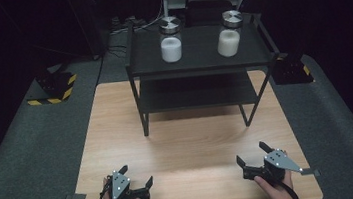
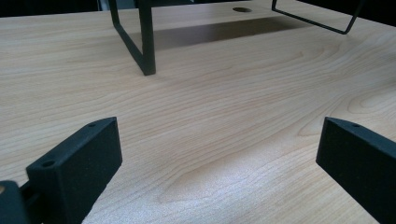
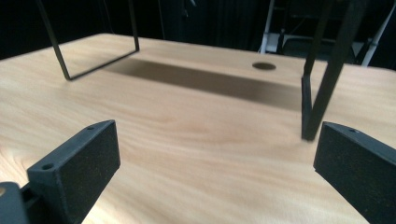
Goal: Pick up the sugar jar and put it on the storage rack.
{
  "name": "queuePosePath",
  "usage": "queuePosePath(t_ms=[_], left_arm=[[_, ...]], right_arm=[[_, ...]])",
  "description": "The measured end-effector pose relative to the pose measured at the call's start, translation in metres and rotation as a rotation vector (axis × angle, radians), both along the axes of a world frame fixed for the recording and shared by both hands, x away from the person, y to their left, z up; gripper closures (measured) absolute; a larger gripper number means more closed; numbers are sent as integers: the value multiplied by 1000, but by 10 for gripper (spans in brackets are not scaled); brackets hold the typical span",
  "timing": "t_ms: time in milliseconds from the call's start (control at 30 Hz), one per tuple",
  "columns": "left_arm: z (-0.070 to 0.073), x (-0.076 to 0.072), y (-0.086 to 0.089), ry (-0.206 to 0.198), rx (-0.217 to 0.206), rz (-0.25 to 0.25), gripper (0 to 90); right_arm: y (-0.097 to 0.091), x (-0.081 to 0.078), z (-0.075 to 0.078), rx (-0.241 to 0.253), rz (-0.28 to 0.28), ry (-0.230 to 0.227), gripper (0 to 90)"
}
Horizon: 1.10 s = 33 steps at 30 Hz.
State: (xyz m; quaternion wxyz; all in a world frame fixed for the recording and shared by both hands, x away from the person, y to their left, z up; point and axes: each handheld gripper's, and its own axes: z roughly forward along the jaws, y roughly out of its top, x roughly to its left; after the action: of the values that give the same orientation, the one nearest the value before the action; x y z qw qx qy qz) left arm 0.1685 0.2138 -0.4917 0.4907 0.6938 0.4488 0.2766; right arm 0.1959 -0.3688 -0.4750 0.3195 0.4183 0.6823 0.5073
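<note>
On the rack (image 1: 195, 62), two jars (image 1: 170, 40), two spread tongs (image 1: 136, 177).

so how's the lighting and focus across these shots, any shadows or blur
High view: the wooden table is evenly lit, the surroundings fall to near black, and the picture is a bit soft. Left gripper view: the rack casts a dark shadow on the wood; the near jaws look slightly soft. Right gripper view: similar shadow band, and a pale sheen at bottom left.
</note>
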Motion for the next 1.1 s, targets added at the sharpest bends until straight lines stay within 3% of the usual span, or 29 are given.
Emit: queuePosePath(t_ms=[300, 467, 667, 967, 1100], left_arm=[[0, 0, 0, 3, -3, 1, 6], [0, 1, 0, 8, -8, 7, 6], [0, 0, 1, 11, -23, 17, 6], [-1, -3, -2, -8, -1, 12, 6], [-2, -4, -2, -8, -9, 22, 6]], right_arm=[[-9, -8, -14, -26, -46, 41, 1], [-14, -8, -12, -25, -50, 57, 1], [-12, -9, -7, -66, -59, 77, 3], [-22, -8, -8, -21, -56, 95, 1], [-21, -9, -7, -37, -51, 89, 1]])
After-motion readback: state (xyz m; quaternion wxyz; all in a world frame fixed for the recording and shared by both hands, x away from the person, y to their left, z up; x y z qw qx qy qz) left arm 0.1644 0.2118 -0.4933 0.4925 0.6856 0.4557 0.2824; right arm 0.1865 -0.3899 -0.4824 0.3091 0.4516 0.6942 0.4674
